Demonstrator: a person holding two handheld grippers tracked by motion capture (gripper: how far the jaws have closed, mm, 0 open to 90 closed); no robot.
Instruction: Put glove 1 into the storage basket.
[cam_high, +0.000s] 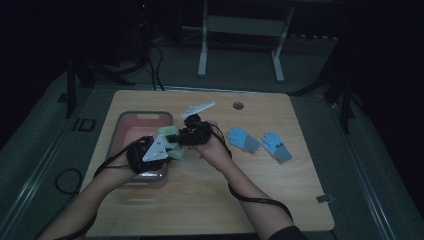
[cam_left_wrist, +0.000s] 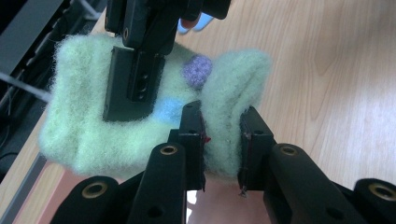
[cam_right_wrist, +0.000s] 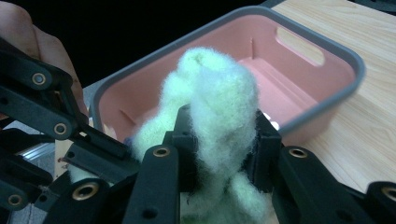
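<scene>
Left tongs (cam_left_wrist: 222, 142), lower centre of frame: pinching a fold of the fuzzy green glove (cam_left_wrist: 116, 130). Right tongs (cam_right_wrist: 219, 140): pinching the same glove, held above the surface (cam_high: 210, 200). Behind, upper right: pink bin (cam_right_wrist: 327, 93).

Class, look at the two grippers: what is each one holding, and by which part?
Both hold one fluffy pale green glove. The left gripper pinches a folded edge of it; the right gripper clamps a bunched part beside that.
</scene>
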